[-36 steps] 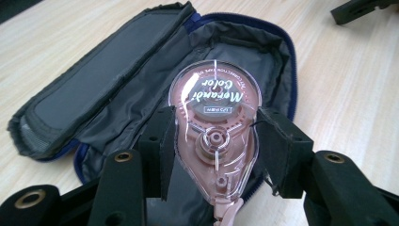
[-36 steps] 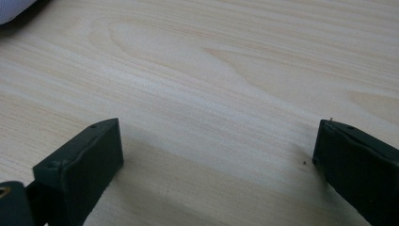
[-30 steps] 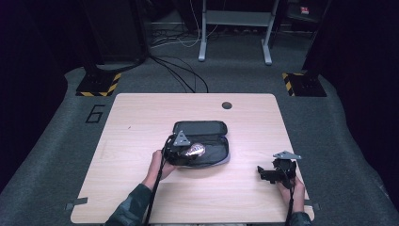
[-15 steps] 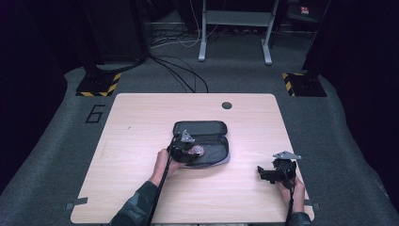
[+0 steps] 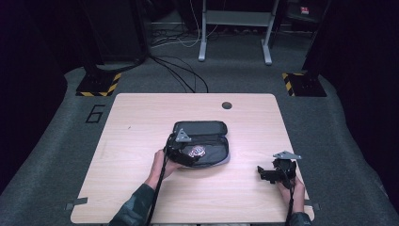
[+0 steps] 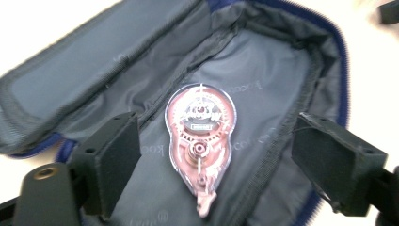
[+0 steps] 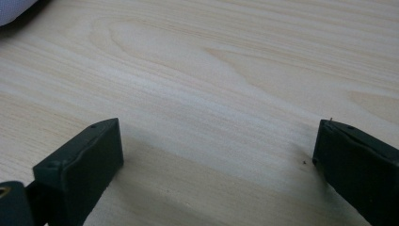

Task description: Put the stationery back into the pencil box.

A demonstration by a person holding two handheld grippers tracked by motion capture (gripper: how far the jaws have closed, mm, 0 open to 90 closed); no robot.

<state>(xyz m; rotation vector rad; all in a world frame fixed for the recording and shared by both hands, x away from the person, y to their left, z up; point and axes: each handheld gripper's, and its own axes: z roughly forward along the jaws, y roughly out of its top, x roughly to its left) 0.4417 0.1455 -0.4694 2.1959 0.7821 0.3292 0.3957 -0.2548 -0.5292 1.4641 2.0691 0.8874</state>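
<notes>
The person's left hand (image 5: 162, 165) comes up from the near edge of the table (image 5: 141, 122) with the forearm angled toward the open pouch (image 5: 202, 141), which lies near the table's middle. It holds the left gripper (image 5: 184, 153) at the pouch's near-left corner, its grey three-cornered plate on top and its cable trailing back along the sleeve. In the left gripper view the 2 black jaws stand wide apart over the pouch's grey lining (image 6: 263, 94), one on each side of a correction tape dispenser (image 6: 201, 141), touching neither it nor each other. The dispenser is clear pinkish plastic with gears showing inside, lying flat on the lining with its narrow tip pointing toward the gripper. The pouch's flap is folded back on the far side, and a blue zipper edge (image 6: 342, 61) runs round its rim.

The right hand (image 5: 289, 188) rests near the table's near-right corner, well apart from the pouch, holding the right gripper (image 5: 273, 172) low over the bare wood. In the right gripper view its jaws are spread wide with nothing between them but woodgrain (image 7: 211, 94); a pale corner of the pouch (image 7: 14, 12) shows at the upper left.

A round hole (image 5: 227, 105) sits in the table beyond the pouch. Past the table, black cables (image 5: 183, 75) lie on the floor.
</notes>
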